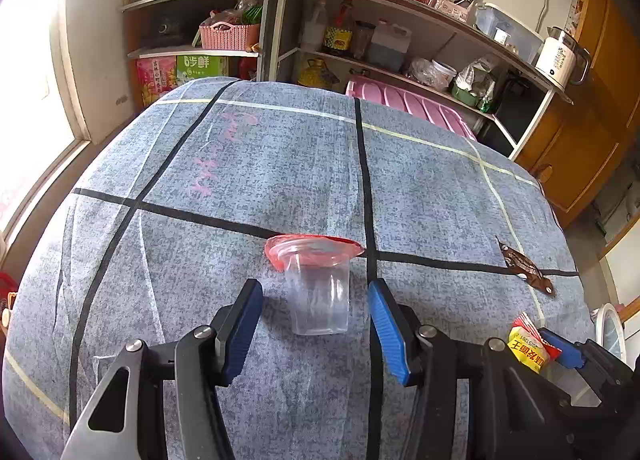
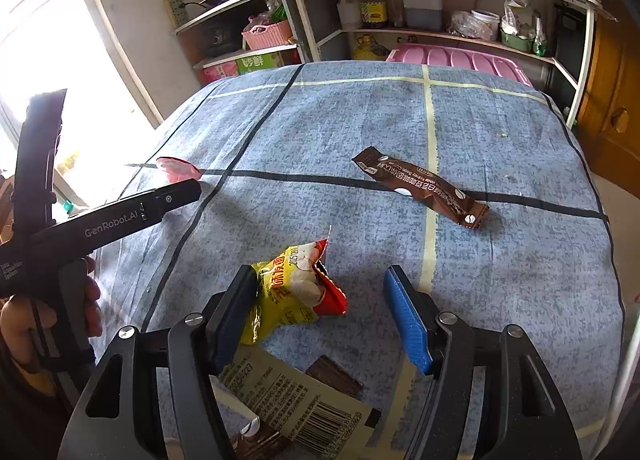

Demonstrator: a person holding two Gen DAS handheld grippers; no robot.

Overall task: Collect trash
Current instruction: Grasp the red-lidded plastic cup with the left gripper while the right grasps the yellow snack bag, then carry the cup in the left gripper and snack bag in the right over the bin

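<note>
A clear plastic cup [image 1: 319, 296] with a red peeled lid stands on the grey cloth of the worktop [image 1: 240, 180]. The left claw [image 1: 315, 330] tips down at the cup, its blue fingers apart, one on each side, not touching it. Just right of the cup, the right claw [image 2: 320, 316] also tips down, wide, around a yellow snack bag [image 2: 292, 292]; the bag leans on its left finger and sits apart from the other. A brown wrapper [image 2: 424, 188] lies farther right of the cup, beyond the bag
</note>
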